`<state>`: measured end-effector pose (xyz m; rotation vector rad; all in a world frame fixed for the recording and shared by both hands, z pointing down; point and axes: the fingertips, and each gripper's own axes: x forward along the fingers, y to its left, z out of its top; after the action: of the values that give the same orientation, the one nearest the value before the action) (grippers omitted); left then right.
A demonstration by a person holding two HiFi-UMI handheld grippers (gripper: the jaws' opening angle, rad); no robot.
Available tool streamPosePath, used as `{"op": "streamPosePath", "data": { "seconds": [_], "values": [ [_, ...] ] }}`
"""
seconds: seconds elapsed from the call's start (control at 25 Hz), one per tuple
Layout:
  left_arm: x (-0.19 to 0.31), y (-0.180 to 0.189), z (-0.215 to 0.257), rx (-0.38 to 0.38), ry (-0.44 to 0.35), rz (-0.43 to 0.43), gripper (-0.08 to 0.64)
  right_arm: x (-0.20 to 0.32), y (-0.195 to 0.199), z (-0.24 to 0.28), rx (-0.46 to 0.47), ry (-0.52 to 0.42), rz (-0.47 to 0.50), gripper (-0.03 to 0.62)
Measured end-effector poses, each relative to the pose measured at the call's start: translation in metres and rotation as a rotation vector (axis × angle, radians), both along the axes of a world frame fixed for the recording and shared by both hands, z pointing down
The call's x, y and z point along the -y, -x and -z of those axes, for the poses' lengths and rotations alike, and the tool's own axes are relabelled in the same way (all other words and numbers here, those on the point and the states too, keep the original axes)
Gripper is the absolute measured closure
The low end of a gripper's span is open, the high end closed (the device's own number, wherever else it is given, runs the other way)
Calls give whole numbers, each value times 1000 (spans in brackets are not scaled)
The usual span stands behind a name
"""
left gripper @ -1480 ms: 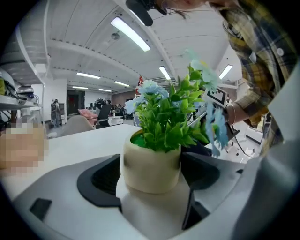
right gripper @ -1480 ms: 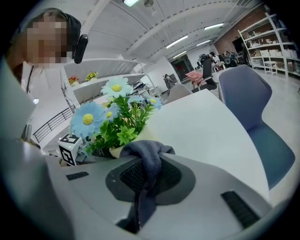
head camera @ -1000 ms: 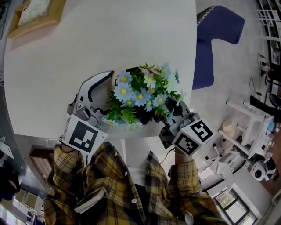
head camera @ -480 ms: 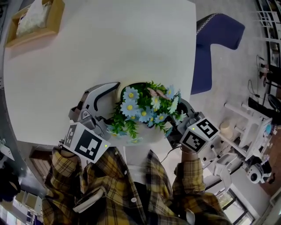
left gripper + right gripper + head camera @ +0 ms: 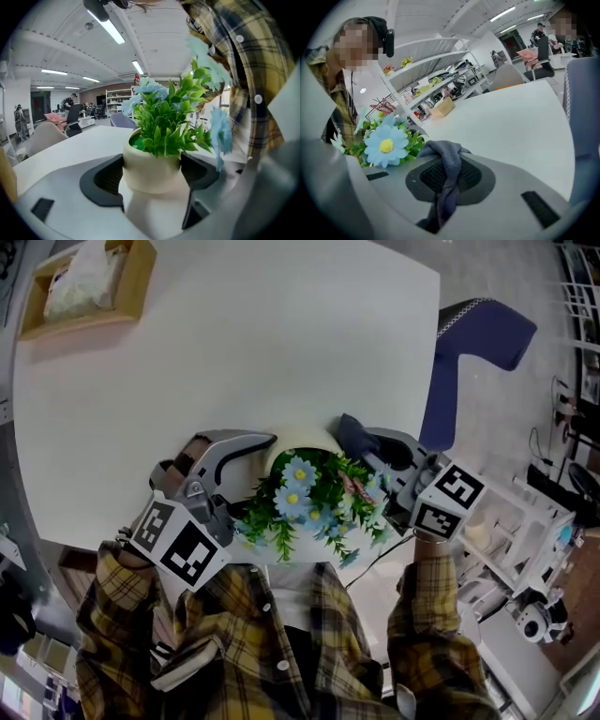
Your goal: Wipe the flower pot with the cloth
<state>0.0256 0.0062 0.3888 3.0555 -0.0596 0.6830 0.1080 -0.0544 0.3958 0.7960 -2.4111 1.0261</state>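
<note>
your left gripper (image 5: 151, 199) clamps cream flower pot (image 5: 302, 438) by both sides. your right gripper (image 5: 446, 180) pinches grey cloth (image 5: 353, 434), just beside pot rim, over white table (image 5: 234, 343).

Head view overhead; 2 gripper views close, seemingly sharing flowers (image 5: 300, 493).

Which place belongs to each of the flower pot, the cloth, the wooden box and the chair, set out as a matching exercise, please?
Things: 1 flower pot; 2 cloth; 3 wooden box; 4 chair.
Places: A beside the right edge of the table in the head view; B between the jaws of the left gripper; C far left corner of the table; D clamped in the right gripper.
Pairs: 1-B, 2-D, 3-C, 4-A.
</note>
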Motion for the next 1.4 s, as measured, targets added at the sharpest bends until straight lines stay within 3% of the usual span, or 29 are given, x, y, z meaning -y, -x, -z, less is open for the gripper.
{"op": "streamPosePath", "data": {
  "seconds": [0.32,0.56,0.68,0.84,0.96,1.16,1.4],
  "values": [
    [-1,10,-2,37,-6,-204,169,18,52,-4,5,14,350,569],
    [2,9,0,61,-4,-240,167,25,71,-4,-27,10,458,569],
    [1,13,-2,71,50,-187,167,25,67,-2,-13,-5,427,569],
    [7,30,-7,100,27,-32,169,26,58,0,-15,-35,368,569],
    [0,53,-19,144,86,69,169,23,49,-4,-41,-47,309,569],
    [-34,74,-11,101,193,301,169,2,43,-2,-77,-47,99,569],
    [-58,51,-7,32,270,501,169,-35,24,-11,-49,10,-191,569]
  ]
}}
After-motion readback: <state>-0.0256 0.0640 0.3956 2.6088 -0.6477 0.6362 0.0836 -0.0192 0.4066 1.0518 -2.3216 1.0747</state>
